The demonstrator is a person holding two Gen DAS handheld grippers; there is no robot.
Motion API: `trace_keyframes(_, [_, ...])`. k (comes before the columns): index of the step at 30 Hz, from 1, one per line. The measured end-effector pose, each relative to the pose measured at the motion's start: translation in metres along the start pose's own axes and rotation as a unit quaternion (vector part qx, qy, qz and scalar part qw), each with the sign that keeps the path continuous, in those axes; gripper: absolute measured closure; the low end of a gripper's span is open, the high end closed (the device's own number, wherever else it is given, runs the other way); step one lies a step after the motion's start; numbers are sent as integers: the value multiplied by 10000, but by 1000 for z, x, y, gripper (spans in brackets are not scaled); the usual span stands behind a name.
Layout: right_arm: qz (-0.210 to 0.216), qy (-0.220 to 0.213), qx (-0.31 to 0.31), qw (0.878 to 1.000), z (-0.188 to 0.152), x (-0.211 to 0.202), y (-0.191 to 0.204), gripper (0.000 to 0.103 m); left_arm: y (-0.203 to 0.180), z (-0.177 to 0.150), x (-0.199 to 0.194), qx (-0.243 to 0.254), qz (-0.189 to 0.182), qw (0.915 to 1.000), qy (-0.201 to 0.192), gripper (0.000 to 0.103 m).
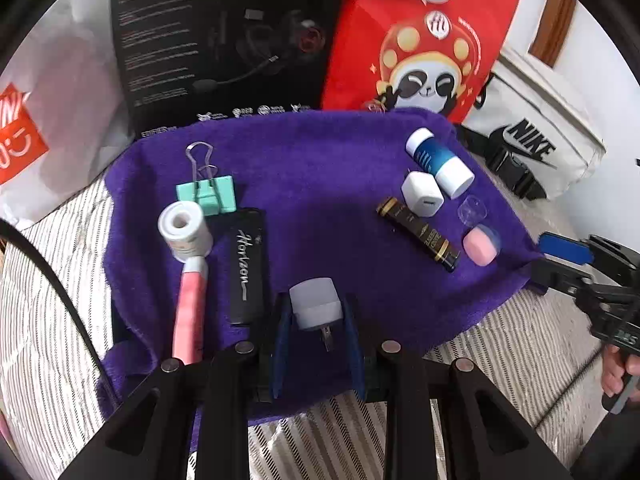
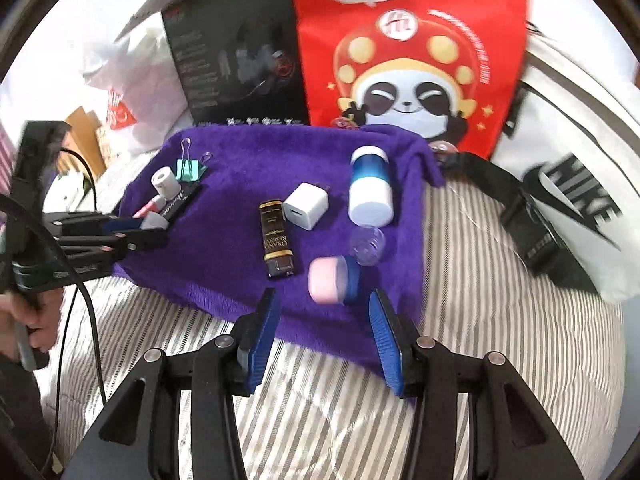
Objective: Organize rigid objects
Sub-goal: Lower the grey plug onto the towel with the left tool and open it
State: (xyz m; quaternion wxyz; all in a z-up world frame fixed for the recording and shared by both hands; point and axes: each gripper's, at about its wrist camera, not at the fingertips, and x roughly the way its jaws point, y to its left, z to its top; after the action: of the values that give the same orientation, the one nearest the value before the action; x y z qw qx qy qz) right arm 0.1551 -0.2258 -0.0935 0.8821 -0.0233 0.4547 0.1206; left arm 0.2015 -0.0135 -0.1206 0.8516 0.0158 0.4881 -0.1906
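Note:
A purple towel [image 1: 320,168] lies on the bed. My left gripper [image 1: 318,312] is shut on a small white plug night light [image 1: 316,304] just above the towel's near edge; it also shows in the right wrist view [image 2: 154,222]. To its left lie a black Horizon case [image 1: 248,268], a pink pen [image 1: 190,312], a white tape roll [image 1: 185,232] and a teal binder clip [image 1: 206,196]. On the right lie a white charger cube [image 2: 306,205], a blue-and-white bottle [image 2: 370,188], a dark tube [image 2: 277,240], a clear cap [image 2: 367,246] and a pink-and-blue eraser [image 2: 330,279]. My right gripper [image 2: 322,316] is open just before the eraser.
A black headset box [image 1: 224,36], a red panda bag [image 1: 424,40] and a white Nike bag [image 2: 576,200] stand behind and right of the towel. A white shopping bag [image 1: 52,128] lies at the left. The striped bedding [image 2: 480,320] surrounds the towel.

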Motion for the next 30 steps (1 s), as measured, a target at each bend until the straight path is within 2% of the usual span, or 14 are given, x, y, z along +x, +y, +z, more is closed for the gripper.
trace_keyframes(9, [81,-56,237,9997,-8,-3,-7,57,-10,3,20,229,294,9992,151,78])
trace_keyframes(15, [72,29,131,9999,-6,4,-1,56,-11,3,19,283,325,9990,133,78])
trace_keyframes(18, [36,76,94,9999,-5,9,2,51,-9,3,18,241,270,9992,146,76])
trace_keyframes(23, [-1,133,54,9999,-5,15,2,49,-2,0,13,28,-69,9998,205,63])
trace_keyframes(27, [-7,154,31,9999,-4,16,4,45,1,-4,2,-78,-208,9996,199,61])
trace_keyframes(30, [-69,160,-8,9998,-6,16,7,43,4,-9,-12,-179,-269,9994,148,46])
